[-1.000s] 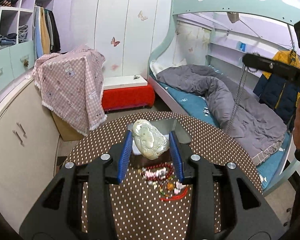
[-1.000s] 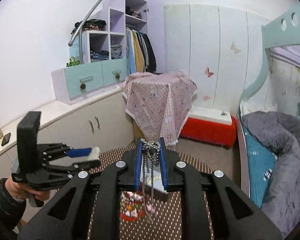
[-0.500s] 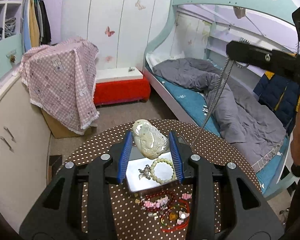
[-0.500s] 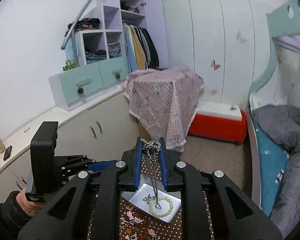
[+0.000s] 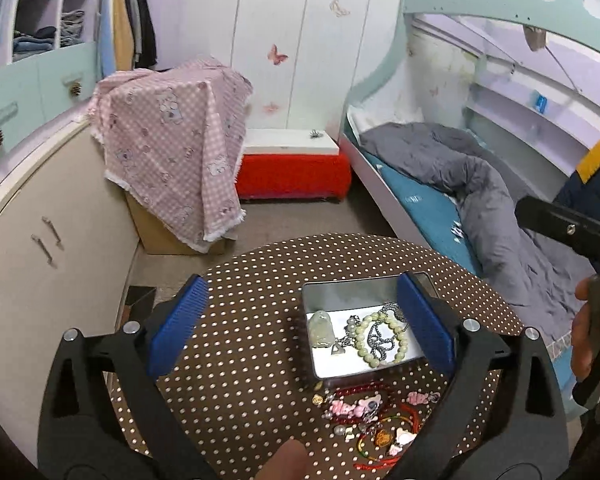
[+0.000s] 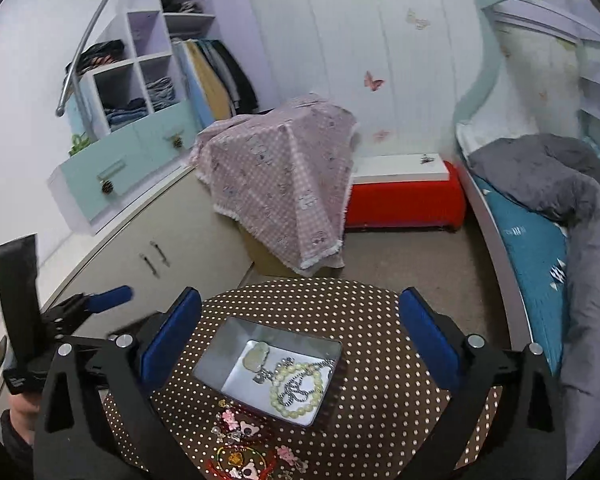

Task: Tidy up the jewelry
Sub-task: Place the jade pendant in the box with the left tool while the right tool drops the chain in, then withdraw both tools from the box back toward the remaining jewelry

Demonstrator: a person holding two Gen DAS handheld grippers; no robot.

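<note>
Looking along the left gripper: the left gripper (image 5: 302, 316) hangs above the round table (image 5: 252, 320) with its blue pads spread wide and nothing between them.
Tin, left view: a shallow metal tin (image 5: 360, 332) sits on the polka-dot cloth, its far right corner hidden behind the right-hand pad.
Contents, left view: inside the tin lie a pale jade pendant (image 5: 321, 330) at its left side, a pale green bead bracelet (image 5: 380, 340) right of the pendant, and a silver chain necklace (image 5: 382, 334) coiled across the bracelet (a small silver charm lies between pendant and bracelet).
Loose pieces, left view: on the camera side of the tin lies a heap of red and pink bracelets (image 5: 374, 416) on the cloth, outside the tin.
Other tool, left view: the right gripper's black body shows at the frame's right edge, well right of the tin.
Right view, tongs: the right gripper (image 6: 300, 344) is likewise wide apart and empty, poised above the tin (image 6: 220, 360).
Right view, contents: jade pendant (image 6: 256, 356) at the tin's far side, bead bracelet (image 6: 296, 390) nearer the camera, chain necklace (image 6: 300, 386) draped over it.
Right view, loose pieces: the red and pink bracelets (image 6: 244, 448) lie on the table just on the camera side of the tin.
Right view, other tool: the left gripper is held at the left edge, left of the tin, one blue pad showing.
</note>
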